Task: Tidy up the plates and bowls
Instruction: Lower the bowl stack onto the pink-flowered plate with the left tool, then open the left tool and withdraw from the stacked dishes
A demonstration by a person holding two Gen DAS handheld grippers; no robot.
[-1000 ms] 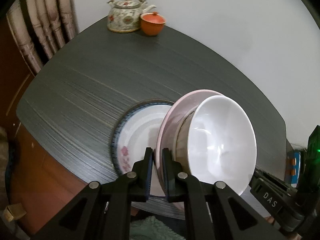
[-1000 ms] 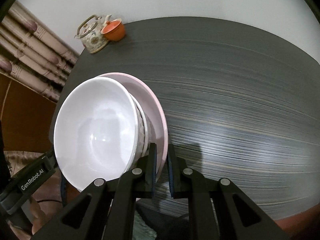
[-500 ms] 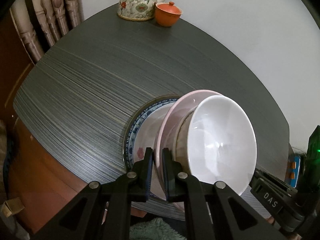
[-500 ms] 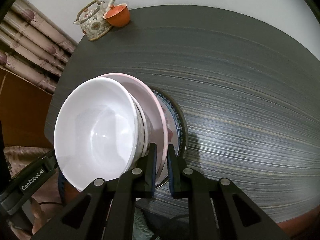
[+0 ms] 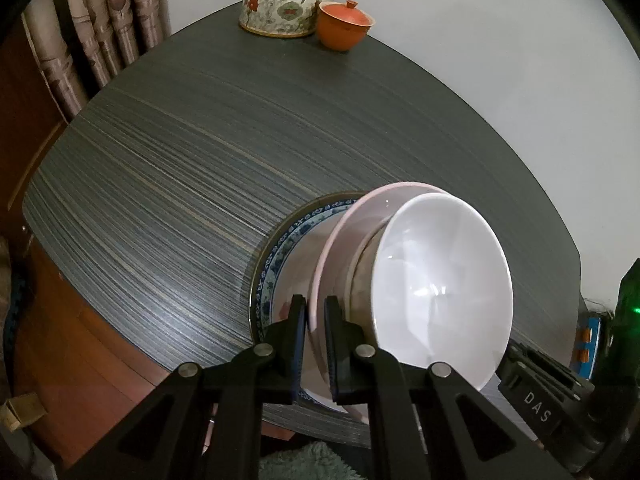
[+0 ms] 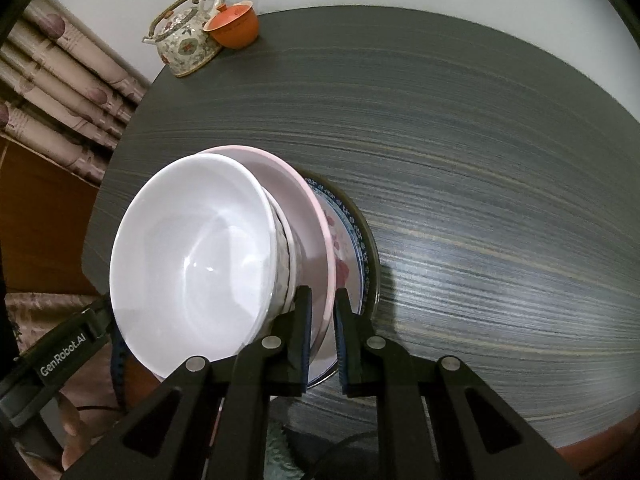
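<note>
Both claws, left [image 5: 316,316] and right [image 6: 322,308], pinching the thin rim of a glossy round pink plate [image 5: 348,216].

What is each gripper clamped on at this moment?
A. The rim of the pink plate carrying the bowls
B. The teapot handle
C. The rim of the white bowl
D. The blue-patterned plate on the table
A: both the left gripper and the right gripper pinch the rim of the pink plate, with the white bowl stacked on it, above the blue-patterned plate.
</note>
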